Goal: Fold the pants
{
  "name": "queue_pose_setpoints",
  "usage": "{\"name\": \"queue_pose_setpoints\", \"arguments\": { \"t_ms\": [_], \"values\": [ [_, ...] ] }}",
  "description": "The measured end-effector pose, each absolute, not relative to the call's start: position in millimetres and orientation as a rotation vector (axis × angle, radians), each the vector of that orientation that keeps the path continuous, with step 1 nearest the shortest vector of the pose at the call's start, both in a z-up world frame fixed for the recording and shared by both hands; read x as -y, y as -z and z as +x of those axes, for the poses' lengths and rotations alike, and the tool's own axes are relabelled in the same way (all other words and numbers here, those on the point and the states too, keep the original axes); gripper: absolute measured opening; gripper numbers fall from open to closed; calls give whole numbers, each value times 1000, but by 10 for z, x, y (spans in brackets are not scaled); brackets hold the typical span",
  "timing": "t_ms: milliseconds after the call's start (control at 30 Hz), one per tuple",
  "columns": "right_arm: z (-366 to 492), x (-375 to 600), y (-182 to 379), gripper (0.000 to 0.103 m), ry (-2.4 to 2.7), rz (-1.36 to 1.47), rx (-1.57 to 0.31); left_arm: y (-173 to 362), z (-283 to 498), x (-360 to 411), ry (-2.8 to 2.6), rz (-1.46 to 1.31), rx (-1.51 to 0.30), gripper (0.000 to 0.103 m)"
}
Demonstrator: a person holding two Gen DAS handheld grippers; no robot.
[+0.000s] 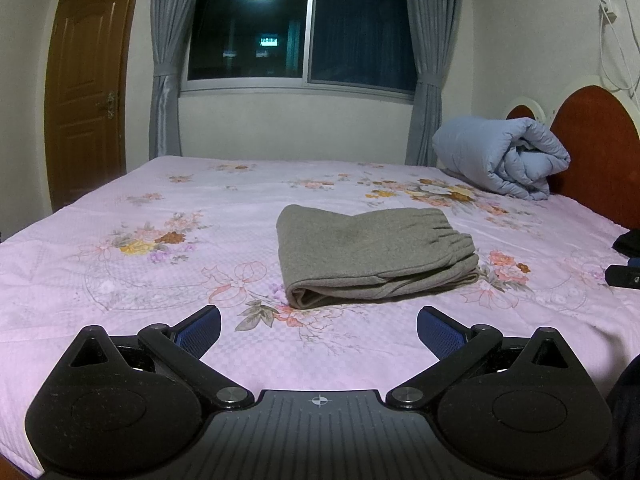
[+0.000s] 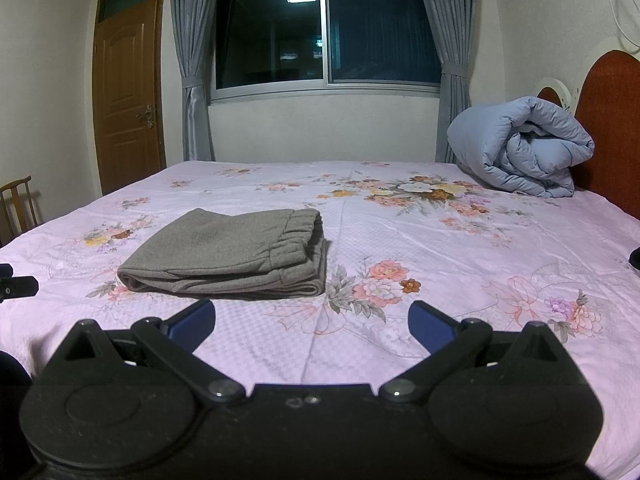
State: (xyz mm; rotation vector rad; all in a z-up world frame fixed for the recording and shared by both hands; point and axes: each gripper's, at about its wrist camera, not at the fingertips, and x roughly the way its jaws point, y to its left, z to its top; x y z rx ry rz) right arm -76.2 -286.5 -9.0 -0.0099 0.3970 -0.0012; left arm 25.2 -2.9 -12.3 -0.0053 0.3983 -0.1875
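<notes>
While the grey pants [image 1: 376, 254] lay folded in a compact stack on the pink floral bed [image 1: 160, 216], both grippers hung short of them, touching nothing. The left gripper [image 1: 319, 330] had its blue-padded fingers spread wide, and so did the right gripper [image 2: 310, 322]. Only the right wrist view showed a wooden chair [image 2: 18, 204] at the bed's left edge. No writing could be read. A rolled blue quilt [image 2: 520, 148] rested against the red headboard [image 1: 596, 152], well apart from the pants.
</notes>
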Motion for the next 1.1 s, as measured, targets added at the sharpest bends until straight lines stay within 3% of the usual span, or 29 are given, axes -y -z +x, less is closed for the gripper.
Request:
{"name": "queue_pose_setpoints", "arguments": {
  "t_ms": [1100],
  "values": [
    [-772,2864,83,97,1,-9,-398,113,230,21,185,-7,-390,103]
  ]
}}
